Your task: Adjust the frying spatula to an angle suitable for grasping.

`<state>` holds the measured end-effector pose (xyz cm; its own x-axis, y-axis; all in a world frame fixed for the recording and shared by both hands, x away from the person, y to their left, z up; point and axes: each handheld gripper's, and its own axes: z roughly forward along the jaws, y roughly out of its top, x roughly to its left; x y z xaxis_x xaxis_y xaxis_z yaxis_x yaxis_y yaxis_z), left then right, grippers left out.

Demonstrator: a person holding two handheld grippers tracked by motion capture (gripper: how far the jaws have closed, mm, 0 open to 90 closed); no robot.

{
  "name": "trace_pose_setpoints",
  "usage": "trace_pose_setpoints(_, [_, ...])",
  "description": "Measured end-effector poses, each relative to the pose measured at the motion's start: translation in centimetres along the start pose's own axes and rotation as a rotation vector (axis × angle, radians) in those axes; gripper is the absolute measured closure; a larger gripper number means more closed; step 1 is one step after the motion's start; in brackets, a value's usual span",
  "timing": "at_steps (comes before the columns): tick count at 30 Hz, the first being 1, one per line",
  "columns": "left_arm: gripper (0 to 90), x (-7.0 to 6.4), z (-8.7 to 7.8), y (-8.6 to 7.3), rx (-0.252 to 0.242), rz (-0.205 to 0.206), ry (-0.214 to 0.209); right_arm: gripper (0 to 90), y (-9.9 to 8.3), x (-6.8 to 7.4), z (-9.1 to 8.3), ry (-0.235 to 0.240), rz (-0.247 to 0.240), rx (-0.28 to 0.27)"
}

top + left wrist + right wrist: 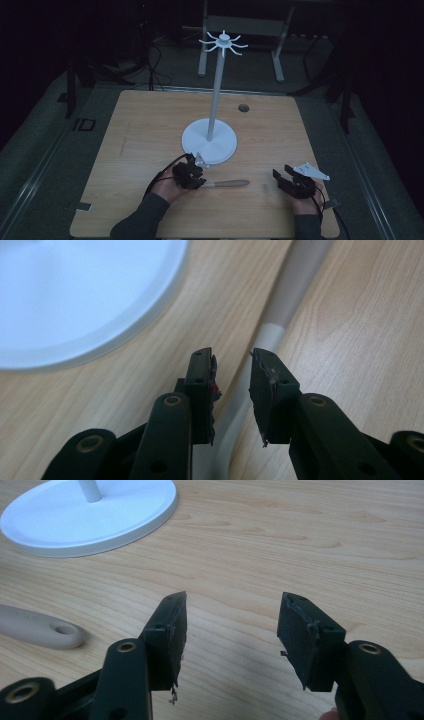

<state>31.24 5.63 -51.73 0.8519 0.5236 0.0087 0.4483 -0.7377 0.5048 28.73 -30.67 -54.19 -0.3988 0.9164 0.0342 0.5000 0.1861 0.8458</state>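
A white stand with a round base (pixel 209 141), a thin pole (pixel 215 95) and a ring of hooks at the top (pixel 223 42) rises from the middle of the wooden table. In front of it lies a utensil (pixel 227 183) with a grey-beige handle. My left gripper (pixel 197 180) is at the utensil's left end. In the left gripper view the left gripper (pixel 232 357) is open, its jaws astride the utensil's pale neck (pixel 270 335) beside the base (pixel 75 295). My right gripper (pixel 281 171) is open over bare wood. From the right gripper (pixel 232 600), the handle's holed end (pixel 35 625) lies to the left.
A small dark grommet hole (pixel 243 108) sits in the table behind the stand. A tape mark (pixel 82 206) lies at the near left corner. The legs of a metal frame (pixel 240 25) stand on the dark floor beyond the table.
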Motion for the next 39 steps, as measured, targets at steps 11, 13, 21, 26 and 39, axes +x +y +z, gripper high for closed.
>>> trace_pose_setpoints(11, [72.0, -0.8, 1.9, 0.9, 0.087, 0.049, -0.032, 44.2, 0.0, -0.4, -0.1, -0.014, 0.013, -0.006])
trace_pose_setpoints(13, [72.3, -0.8, 1.9, 0.9, 0.085, 0.045, -0.034, 44.2, 0.0, -0.4, -0.1, -0.015, 0.016, -0.006])
trace_pose_setpoints(21, [73.2, -1.1, 1.9, 1.1, 0.101, 0.058, -0.038, 43.8, -0.1, -0.5, -0.1, -0.018, 0.019, -0.005])
trace_pose_setpoints(26, [72.1, -1.5, 2.1, 1.5, 0.115, 0.086, -0.038, 43.7, -0.1, -0.4, -0.1, -0.016, 0.017, -0.003])
trace_pose_setpoints(39, [71.1, -2.5, 2.8, 3.5, 0.179, 0.174, -0.035, 43.4, -0.1, -0.5, 0.0, -0.015, 0.020, 0.002])
